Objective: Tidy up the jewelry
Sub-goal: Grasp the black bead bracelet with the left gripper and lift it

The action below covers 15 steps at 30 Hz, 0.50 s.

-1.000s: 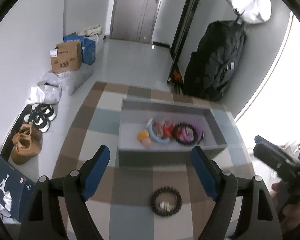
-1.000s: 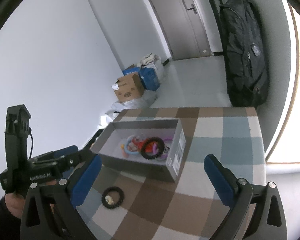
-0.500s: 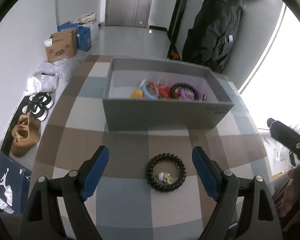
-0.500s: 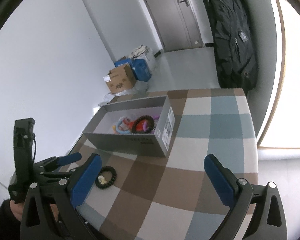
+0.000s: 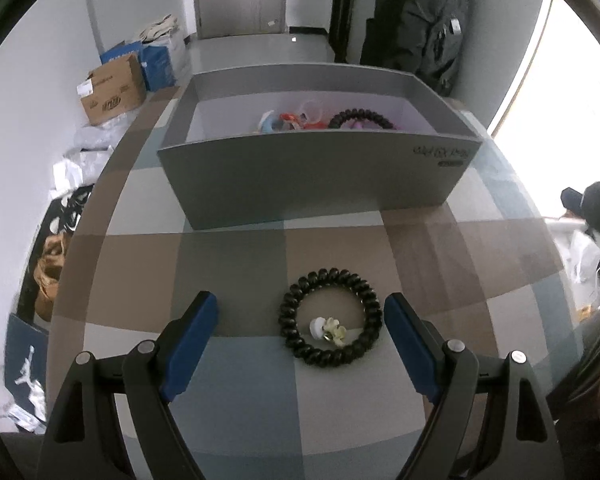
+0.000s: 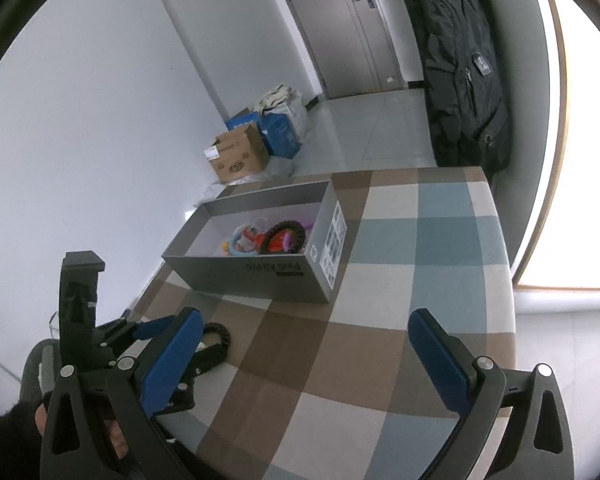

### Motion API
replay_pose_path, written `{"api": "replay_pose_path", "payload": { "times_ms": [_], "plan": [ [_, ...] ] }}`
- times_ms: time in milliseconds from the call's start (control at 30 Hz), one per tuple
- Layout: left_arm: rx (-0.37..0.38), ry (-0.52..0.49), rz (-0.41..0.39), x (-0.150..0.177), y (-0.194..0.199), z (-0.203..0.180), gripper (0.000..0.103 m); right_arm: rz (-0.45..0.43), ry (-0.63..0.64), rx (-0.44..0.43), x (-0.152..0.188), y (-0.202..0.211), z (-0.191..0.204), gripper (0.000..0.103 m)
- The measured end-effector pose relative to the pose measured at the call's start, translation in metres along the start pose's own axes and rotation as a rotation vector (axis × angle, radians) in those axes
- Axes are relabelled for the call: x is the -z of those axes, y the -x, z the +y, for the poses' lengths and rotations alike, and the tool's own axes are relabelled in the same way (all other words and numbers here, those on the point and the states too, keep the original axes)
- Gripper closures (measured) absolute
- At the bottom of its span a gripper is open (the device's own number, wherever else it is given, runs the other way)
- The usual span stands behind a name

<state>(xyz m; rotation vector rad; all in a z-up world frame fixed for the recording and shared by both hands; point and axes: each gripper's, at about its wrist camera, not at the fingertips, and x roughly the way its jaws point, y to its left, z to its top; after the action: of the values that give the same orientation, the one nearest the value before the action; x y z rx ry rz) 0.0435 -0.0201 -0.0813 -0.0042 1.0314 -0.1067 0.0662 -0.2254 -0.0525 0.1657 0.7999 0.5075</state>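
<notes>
In the left wrist view, the left gripper (image 5: 300,312) hangs over the checked desk (image 5: 236,264) with its jaws spread wide and nothing between the blue pads (image 5: 192,336), a spacing that looks set to take the full width of the black coil bracelet (image 5: 330,317). The bracelet lies flat on the cloth in the lower middle of the frame, nearer the right-hand pad than the left, and rings a small pale flower-shaped trinket (image 5: 329,329). It is not touched by either pad. Above it, across the centre of the frame, stands the grey box (image 5: 308,184), open-topped, with a heap of bright bangles and hair ties (image 5: 320,120) already showing over its near wall; the bracelet appears to be the last loose piece bound for that pile. At the right edge a dark part of the other hand-held tool intrudes.

In the right wrist view, the left gripper (image 6: 156,330) sits at lower left, low over the bracelet (image 6: 220,338), which is half hidden behind a near blue pad. The box (image 6: 260,276) lies in the middle of the frame, and the right gripper (image 6: 312,356) stands empty with jaws wide over bare cloth at lower right, seemingly held clear so the left can work.
</notes>
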Motion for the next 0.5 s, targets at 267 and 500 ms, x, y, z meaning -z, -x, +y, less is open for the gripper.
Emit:
{"api": "replay_pose_path", "payload": {
  "times_ms": [267, 500],
  "plan": [
    [-0.017, -0.052, -0.003, 0.0045, 0.0045, -0.0086, 0.039, 0.001, -0.002, 0.002, 0.0002, -0.0003, -0.0001, 0.0],
    [0.046, -0.017, -0.005, 0.0013, 0.0057, -0.0048, 0.062, 0.011, -0.004, 0.014, 0.0012, -0.0012, -0.0015, 0.0]
  ]
}}
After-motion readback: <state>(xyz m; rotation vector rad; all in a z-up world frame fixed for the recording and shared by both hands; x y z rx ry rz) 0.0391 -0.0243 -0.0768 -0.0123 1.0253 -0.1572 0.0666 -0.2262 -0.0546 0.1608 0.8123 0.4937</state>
